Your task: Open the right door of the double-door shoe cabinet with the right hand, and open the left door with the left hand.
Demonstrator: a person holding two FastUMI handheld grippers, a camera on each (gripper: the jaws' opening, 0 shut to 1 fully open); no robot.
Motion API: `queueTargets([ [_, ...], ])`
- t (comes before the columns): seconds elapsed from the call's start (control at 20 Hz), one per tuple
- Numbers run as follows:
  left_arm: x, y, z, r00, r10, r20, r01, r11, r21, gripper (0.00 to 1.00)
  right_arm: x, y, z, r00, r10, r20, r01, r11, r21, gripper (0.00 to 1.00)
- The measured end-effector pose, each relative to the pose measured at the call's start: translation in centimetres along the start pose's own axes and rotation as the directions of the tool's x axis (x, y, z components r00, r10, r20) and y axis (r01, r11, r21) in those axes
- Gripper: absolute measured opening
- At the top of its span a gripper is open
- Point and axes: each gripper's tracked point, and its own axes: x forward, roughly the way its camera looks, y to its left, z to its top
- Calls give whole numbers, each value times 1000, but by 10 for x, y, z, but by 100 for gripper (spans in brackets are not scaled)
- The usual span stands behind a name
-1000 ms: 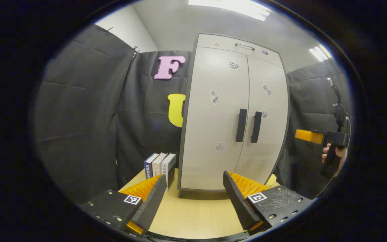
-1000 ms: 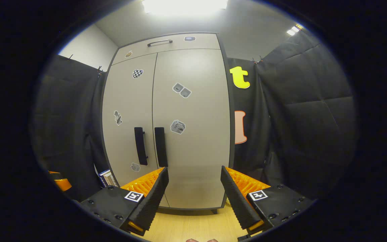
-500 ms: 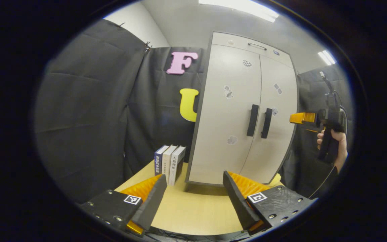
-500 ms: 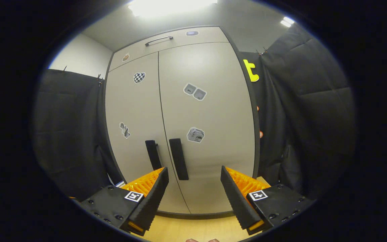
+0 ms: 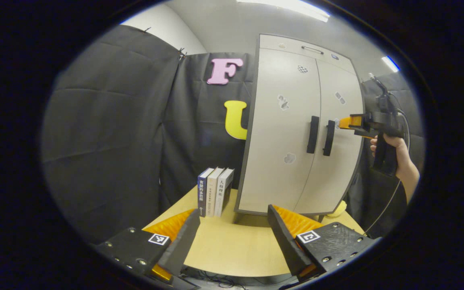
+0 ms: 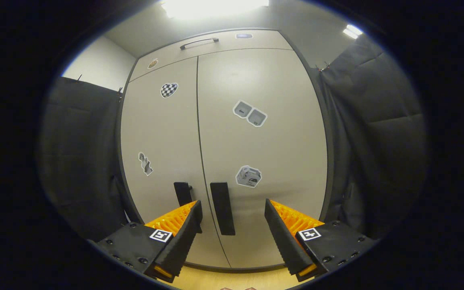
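Observation:
A pale grey double-door shoe cabinet (image 5: 284, 133) stands on the wooden table, both doors closed. Its two black vertical handles sit side by side: the left handle (image 5: 313, 134) and the right handle (image 5: 328, 137). In the right gripper view the right door's handle (image 6: 222, 208) lies between my open right gripper's (image 6: 233, 213) fingers, a short way ahead of them; the left handle (image 6: 183, 193) is partly hidden behind the left finger. In the left gripper view the right gripper (image 5: 349, 123), held by a hand (image 5: 395, 155), is close to the right handle. My left gripper (image 5: 232, 225) hangs open over the table, well back from the cabinet.
Three upright books (image 5: 215, 191) stand on the wooden table (image 5: 228, 249) just left of the cabinet. A small yellow object (image 5: 338, 209) peeks out at the cabinet's right foot. A drawer with a metal handle (image 6: 198, 41) tops the cabinet. Black cloth walls surround the booth.
The right gripper has risen and closed in on the cabinet, so the right handle now sits between its fingers. The left gripper has drawn back and to the left.

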Motion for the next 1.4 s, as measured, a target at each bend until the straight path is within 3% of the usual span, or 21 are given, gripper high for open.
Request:
queueTargets([
  [0.6, 8, 45, -19, 996, 76, -48, -77, 997, -18, 99, 70, 0, -38, 992, -84, -95, 82, 996, -22, 98],
  [0.8, 15, 47, -14, 996, 74, -43, -75, 997, -18, 100, 81, 2, -48, 988, -91, -127, 88, 996, -32, 91],
  [0.9, 17, 49, -10, 997, 72, -31, -72, 997, -14, 100, 86, 5, -56, 984, -96, -153, 89, 995, -55, 75],
  [0.95, 17, 48, -7, 997, 68, -24, -69, 997, -19, 100, 85, 7, -56, 984, -93, -150, 85, 995, -58, 58],
  [1.0, 17, 48, -6, 998, 65, -19, -65, 998, -26, 100, 86, 11, -56, 984, -91, -152, 82, 994, -66, 52],
  [1.05, 17, 47, -5, 998, 59, -16, -60, 998, -31, 100, 86, 10, -56, 985, -93, -143, 83, 994, -77, 36],
  [1.2, 15, 46, -4, 998, 55, -11, -55, 998, -22, 100, 87, 10, -57, 987, -81, -141, 70, 994, -80, 29],
  [1.35, 12, 45, -13, 998, 55, -28, -56, 998, -21, 99, 88, 10, -58, 987, -36, -159, 25, 997, -75, 12],
  [1.4, 10, 42, -15, 998, 49, -35, -50, 998, -28, 100, 87, 11, -58, 984, -30, -176, 16, 997, -80, 12],
])
